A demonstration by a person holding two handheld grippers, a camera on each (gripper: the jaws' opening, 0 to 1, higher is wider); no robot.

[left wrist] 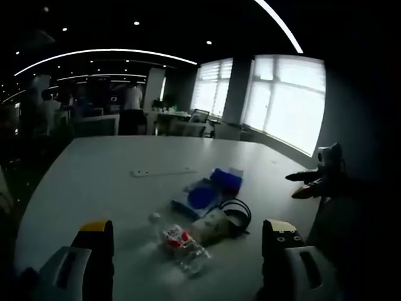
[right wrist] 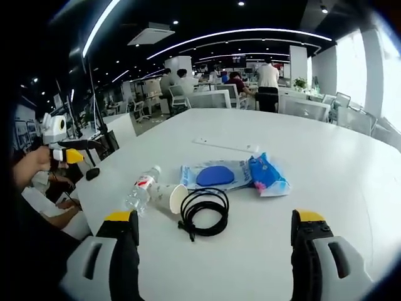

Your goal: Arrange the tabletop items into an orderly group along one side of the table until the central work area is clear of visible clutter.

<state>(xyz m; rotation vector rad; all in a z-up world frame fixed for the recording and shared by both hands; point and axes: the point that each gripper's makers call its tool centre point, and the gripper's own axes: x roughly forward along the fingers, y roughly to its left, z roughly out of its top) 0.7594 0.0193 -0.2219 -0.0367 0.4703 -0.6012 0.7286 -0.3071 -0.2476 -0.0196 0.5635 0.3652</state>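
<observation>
the clutter sits in one loose cluster near the middle of the white table (right wrist: pixel 326 188). i judge every piece light. the coiled black cable (right wrist: pixel 205 212) is limp and will sag and uncoil; i would pinch it across both strands of the loop. the paper cup (right wrist: pixel 169 196) lies on its side, mouth toward the cable, touching it or nearly so; it looks thin and crushable, so i would grip it lightly near the rim. the plastic bottle (right wrist: pixel 141 188) lies just beside the cup and appears close to empty; it will roll and is smooth, so i would take it across the middle of the body. the flat pouch with a blue item inside (right wrist: pixel 214 175) and the blue packet (right wrist: pixel 266 174) touching it look soft and slippery; i would slide them or nip an edge. a thin white strip (right wrist: pixel 225 145) lies apart, farther out. in the right gripper view the right tool (right wrist: pixel 216 235) hangs wide open and empty, with the cable just ahead between its jaws. in the left gripper view the left tool (left wrist: pixel 188 241) is also spread wide, empty, with the bottle and cup just ahead between its jaws.
</observation>
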